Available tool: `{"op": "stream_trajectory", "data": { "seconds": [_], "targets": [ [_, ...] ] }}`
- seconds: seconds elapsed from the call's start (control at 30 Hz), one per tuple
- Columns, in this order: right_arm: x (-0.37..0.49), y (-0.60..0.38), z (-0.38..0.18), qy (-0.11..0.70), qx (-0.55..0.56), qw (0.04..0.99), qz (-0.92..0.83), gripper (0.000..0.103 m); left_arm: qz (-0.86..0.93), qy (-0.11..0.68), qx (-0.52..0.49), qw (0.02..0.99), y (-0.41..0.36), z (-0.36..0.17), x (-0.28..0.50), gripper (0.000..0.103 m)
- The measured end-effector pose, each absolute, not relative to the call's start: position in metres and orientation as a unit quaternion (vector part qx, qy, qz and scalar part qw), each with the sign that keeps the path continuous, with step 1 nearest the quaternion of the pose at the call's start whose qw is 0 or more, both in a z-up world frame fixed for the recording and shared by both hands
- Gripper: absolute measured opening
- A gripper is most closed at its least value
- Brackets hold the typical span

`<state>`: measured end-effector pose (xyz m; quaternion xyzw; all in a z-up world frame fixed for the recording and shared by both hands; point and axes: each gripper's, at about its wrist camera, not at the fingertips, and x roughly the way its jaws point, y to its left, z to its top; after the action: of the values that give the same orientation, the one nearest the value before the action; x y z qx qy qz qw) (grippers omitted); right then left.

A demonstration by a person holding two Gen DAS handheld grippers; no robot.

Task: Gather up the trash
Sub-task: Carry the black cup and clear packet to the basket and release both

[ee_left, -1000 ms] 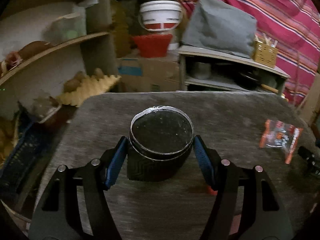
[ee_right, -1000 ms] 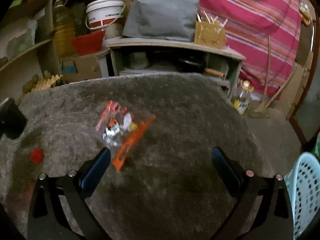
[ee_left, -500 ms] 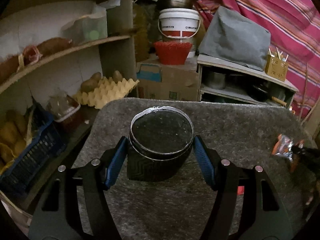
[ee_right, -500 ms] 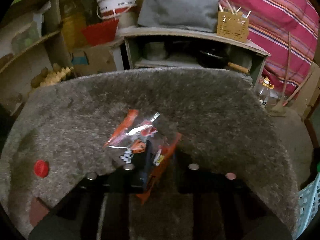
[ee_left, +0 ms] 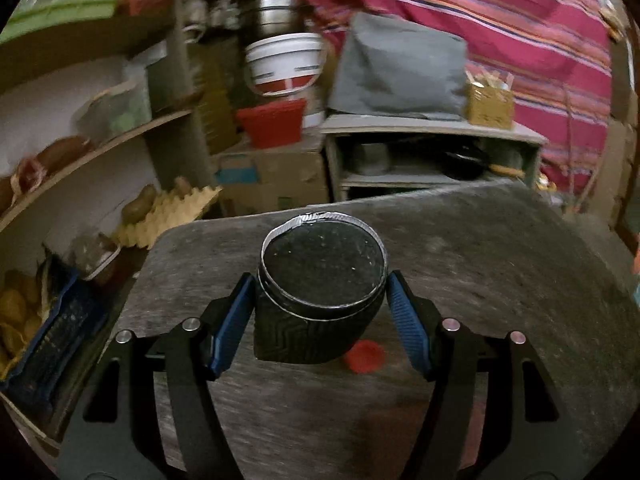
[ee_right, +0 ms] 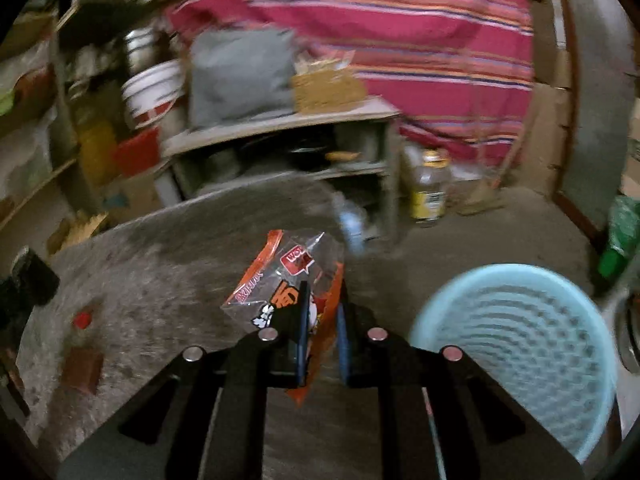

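While the grey carpeted table (ee_right: 168,280) is lying below both cameras, an orange and clear snack wrapper (ee_right: 292,280) is being pinched by the right gripper (ee_right: 320,328), whose jaws are being pressed nearly together on the wrapper's lower part. The wrapper is being held clear of the table, near its right edge, with its printed top standing up above the blue pads (ee_right: 342,336). A light blue plastic basket (ee_right: 516,352) is being shown just to the right of the gripper, on the floor beside the table. A red bottle cap (ee_right: 83,319) and a small brown piece (ee_right: 83,368) are being left lying on the table at the far left of the right wrist view.

A black round container (ee_left: 320,292) with a silver rim is being gripped at its sides by the left gripper (ee_left: 320,312), whose jaws are being kept spread wide around it. The red cap (ee_left: 364,356) is being seen on the table just below and behind the container.
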<state>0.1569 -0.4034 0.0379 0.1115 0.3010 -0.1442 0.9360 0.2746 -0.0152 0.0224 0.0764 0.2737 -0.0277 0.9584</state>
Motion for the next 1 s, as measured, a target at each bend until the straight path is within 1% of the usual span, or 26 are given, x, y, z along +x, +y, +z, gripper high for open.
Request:
{"op": "stream_trajectory", "data": {
  "seconds": [0.1,0.23,0.37,0.47,0.6,0.77,1.0],
  "targets": [
    [0.129,-0.430,0.044,0.294,0.105,0.935,-0.169,0.013,-0.061,0.283,0.068,0.955,-0.046,0.019,0.268,0.066],
    [0.103,-0.471,0.035,0.298,0.121,0.928,-0.190,0.013,-0.092,0.288,0.046,0.952,-0.077,0.020,0.260,0.066],
    [0.087,-0.493,0.035,0.304,0.093,0.925,-0.207,0.013,-0.118,0.279,0.063,0.951,-0.119,0.025,0.245,0.066],
    [0.072,-0.515,0.039,0.295,0.107,0.925,-0.215,0.013,-0.141,0.275,0.074,0.948,-0.155,0.030,0.232,0.066],
    [0.059,-0.534,0.035,0.299,0.104,0.920,-0.230,0.013,-0.188,0.277,0.058,0.941,-0.210,0.036,0.209,0.066],
    [0.048,-0.551,0.028,0.303,0.104,0.916,-0.240,0.013,-0.241,0.274,0.073,0.928,-0.285,0.032,0.173,0.066],
    [0.034,-0.581,0.017,0.300,0.134,0.913,-0.242,0.013,-0.297,0.280,0.083,0.909,-0.359,0.022,0.136,0.066]
  ]
}}
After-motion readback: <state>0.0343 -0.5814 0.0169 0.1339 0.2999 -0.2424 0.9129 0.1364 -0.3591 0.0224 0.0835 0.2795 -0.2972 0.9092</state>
